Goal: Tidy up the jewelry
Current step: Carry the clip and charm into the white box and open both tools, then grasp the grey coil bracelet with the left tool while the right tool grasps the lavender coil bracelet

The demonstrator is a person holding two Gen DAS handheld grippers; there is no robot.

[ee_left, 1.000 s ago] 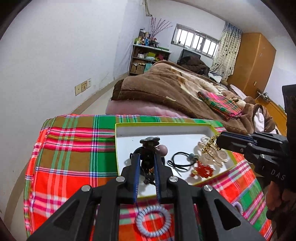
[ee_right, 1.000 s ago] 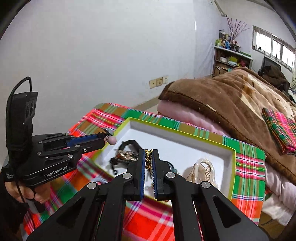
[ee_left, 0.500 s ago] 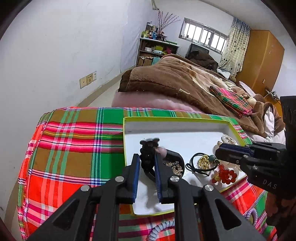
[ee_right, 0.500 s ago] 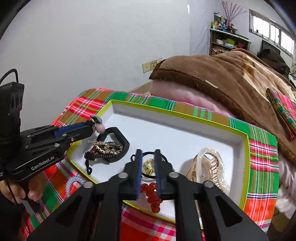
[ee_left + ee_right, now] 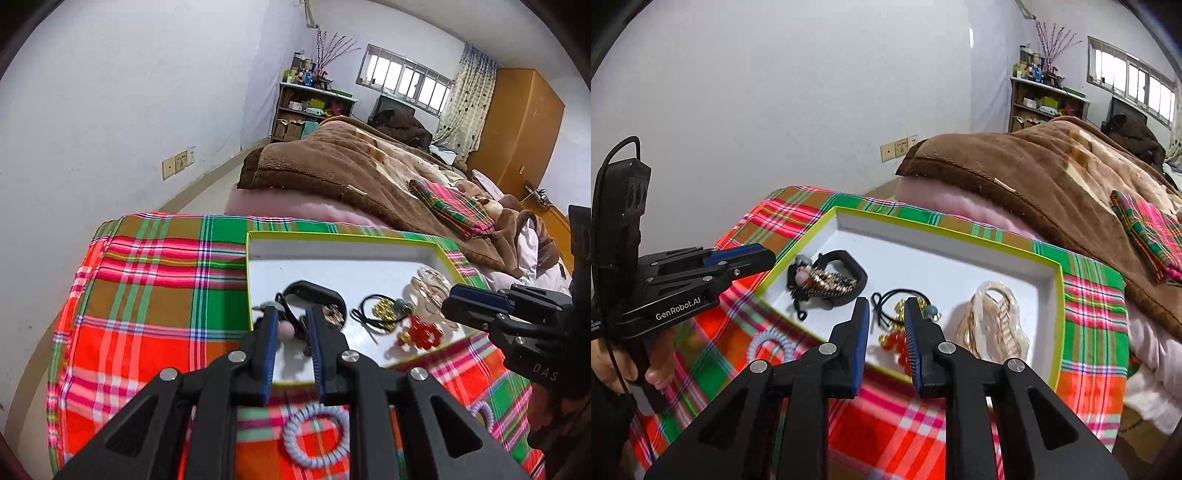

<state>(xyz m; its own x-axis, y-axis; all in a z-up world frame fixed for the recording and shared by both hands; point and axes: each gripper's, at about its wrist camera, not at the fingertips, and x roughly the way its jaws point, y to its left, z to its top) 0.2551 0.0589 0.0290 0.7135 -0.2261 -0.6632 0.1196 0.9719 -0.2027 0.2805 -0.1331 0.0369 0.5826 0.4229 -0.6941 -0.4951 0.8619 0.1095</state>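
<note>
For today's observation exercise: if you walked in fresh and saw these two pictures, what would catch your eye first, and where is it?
First comes the loud red and green plaid cloth covering the surface in the foreground. On it sits a white tray with a lime rim, holding a black hair clip, red beads and a pale claw clip. A grey spiral hair tie lies on the cloth outside the tray's near edge.

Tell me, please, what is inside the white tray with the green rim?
The tray holds a black clip with a beaded piece on it, a black hair tie, red beads and a clear claw clip. The right gripper's fingers cover part of the beads.
</note>
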